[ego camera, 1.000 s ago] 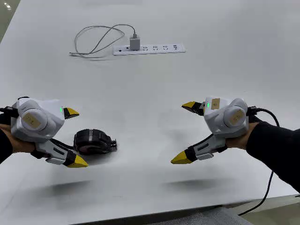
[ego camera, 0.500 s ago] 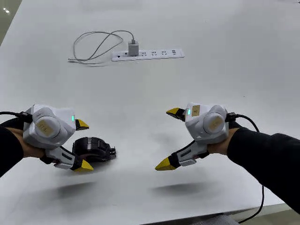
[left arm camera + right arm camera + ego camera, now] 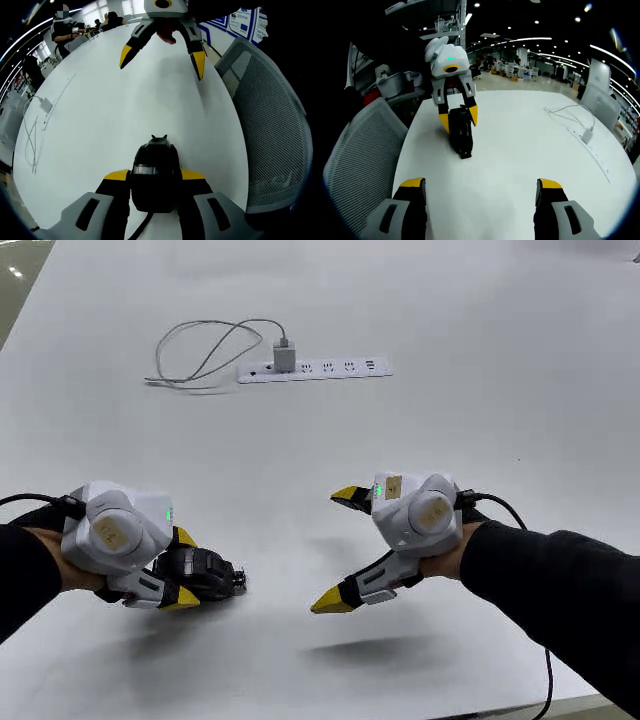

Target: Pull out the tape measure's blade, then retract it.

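Tape measure point(image 3: 207, 572): there is one, a black case lying on the white worktop point(image 3: 450, 390) near its front edge, on the person's left side. Only a small tab shows at the case's mouth, pointing toward the middle of the worktop. Two grippers are in play. The left gripper point(image 3: 185, 568) has its yellow-tipped jaws brought in narrow around the case, one on each side; in the left gripper view the tips press against the black sides. The right gripper point(image 3: 335, 548) hovers above the worktop to the right, well apart from the tape measure, its jaws spread wide with nothing between them and facing the left gripper. Bare worktop lies between the two grippers.

Far back on the worktop sits one white power strip point(image 3: 315, 368) with one white charger point(image 3: 284, 358) plugged into it. One thin grey cable point(image 3: 240, 322) runs from the charger and loops away to the left. All three lie well apart from the grippers. One grey mesh chair point(image 3: 270, 125) stands just off the worktop's near edge in the left gripper view
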The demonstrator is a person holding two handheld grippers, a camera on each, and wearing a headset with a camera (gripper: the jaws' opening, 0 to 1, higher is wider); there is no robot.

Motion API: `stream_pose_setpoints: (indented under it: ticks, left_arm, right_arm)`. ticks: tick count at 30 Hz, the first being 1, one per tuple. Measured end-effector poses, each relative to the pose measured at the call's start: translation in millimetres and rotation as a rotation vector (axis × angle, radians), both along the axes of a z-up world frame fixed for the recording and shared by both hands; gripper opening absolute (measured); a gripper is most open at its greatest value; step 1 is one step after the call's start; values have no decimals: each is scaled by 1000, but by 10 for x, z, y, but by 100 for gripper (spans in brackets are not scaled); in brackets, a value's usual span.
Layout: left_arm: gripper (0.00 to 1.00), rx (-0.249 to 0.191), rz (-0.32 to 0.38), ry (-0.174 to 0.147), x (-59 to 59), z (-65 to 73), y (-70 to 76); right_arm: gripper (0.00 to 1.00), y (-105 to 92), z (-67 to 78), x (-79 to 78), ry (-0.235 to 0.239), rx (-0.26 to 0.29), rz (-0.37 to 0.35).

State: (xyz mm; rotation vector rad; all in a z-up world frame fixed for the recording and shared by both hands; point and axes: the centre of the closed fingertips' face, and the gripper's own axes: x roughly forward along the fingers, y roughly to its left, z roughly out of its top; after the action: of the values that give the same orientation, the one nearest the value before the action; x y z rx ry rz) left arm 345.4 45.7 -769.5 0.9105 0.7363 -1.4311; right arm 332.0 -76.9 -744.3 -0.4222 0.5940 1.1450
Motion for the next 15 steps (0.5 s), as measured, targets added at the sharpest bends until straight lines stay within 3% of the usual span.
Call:
stream_pose_setpoints:
  ticks: [6, 9, 15]
  left_arm:
    - [31, -1, -12, 11, 25, -15, -3]
    - [31, 4, -4, 11, 12, -17, -15]
    - [31, 22, -2, 8, 6, -14, -20]
  right_arm:
    - [87, 152, -33, 26, -3, -3, 34]
    - [86, 239, -52, 36, 19, 16, 39]
    - [81, 353, -218, 82, 26, -7, 56]
